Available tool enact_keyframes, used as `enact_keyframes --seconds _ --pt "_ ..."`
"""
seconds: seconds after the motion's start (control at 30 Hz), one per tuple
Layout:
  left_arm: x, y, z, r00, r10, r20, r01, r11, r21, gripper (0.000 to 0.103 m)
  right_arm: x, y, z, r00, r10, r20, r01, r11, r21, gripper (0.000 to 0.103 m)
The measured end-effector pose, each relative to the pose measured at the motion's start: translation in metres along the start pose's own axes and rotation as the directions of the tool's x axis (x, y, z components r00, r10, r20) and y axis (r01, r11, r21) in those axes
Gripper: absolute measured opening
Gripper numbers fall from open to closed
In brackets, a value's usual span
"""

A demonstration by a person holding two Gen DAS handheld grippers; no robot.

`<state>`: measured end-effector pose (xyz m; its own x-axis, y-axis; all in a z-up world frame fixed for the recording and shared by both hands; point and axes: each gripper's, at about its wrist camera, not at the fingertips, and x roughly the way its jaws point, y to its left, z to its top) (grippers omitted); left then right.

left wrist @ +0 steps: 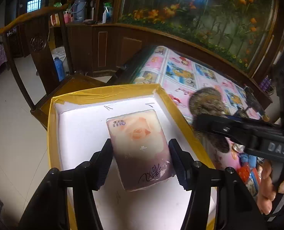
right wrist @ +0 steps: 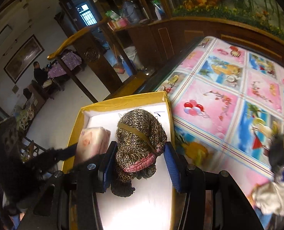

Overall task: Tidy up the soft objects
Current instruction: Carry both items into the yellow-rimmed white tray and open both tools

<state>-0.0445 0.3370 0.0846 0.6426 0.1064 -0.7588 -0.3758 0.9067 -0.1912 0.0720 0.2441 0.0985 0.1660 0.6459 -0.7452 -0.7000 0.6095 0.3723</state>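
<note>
A pack of tissues (left wrist: 140, 147) is held between the two fingers of the left gripper (left wrist: 140, 164), whose ribbed pads (left wrist: 105, 164) are pressed against its long sides. The pack is seen over the white floor of a yellow-rimmed box (left wrist: 52, 118), tilted; whether it touches the floor cannot be told.

A knitted brown hat (right wrist: 140, 143) with a pink inner band lies between the fingers of the right gripper (right wrist: 140, 164). The blue pad (right wrist: 107, 164) on the left is touched by the knit, while a small gap is seen at the other pad, so whether the hat is clamped or only loosely enclosed cannot be told. The hat is over the same box (right wrist: 75, 132), just beside the tissue pack (right wrist: 92, 143) and nearer the table.

In the left view the right gripper (left wrist: 224, 128) is seen from the side, with the hat (left wrist: 207, 103) partly behind it.

One tissue pack, one hat and one box are counted. The box is set next to a table covered by a pink and blue cartoon cloth (right wrist: 228, 95), with one wooden chair (left wrist: 36, 44) beyond it.
</note>
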Motion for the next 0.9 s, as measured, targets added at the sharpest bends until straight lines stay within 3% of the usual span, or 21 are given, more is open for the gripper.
enact_keyframes --seconds 0.23,0.43,0.6,0.77,0.9 --pt "0.036 0.007 0.010 0.997 0.015 -0.076 -0.018 0.999 -0.034 0.057 0.062 0.002 0.029 0.997 -0.047 -0.062 0.046 0.999 -0.009 0.053" --pt "0.049 0.015 0.015 0.995 0.015 -0.097 -0.022 0.997 -0.068 0.058 0.091 -0.001 0.042 0.993 -0.084 -0.087 0.083 0.996 -0.014 0.054" --pt "0.060 0.018 0.017 0.994 0.008 -0.111 -0.017 0.997 -0.081 0.060 0.098 -0.002 0.046 0.993 -0.088 -0.077 0.088 0.996 -0.013 0.055" --pt "0.061 0.024 0.017 0.994 -0.027 -0.106 0.014 0.992 -0.123 0.074 0.097 -0.004 0.048 0.995 -0.076 -0.070 0.075 0.997 -0.005 0.060" --pt "0.053 0.024 0.017 0.996 -0.043 -0.082 0.032 0.991 -0.130 0.075 0.086 -0.007 0.045 0.996 -0.060 -0.060 0.060 0.998 0.006 0.061"
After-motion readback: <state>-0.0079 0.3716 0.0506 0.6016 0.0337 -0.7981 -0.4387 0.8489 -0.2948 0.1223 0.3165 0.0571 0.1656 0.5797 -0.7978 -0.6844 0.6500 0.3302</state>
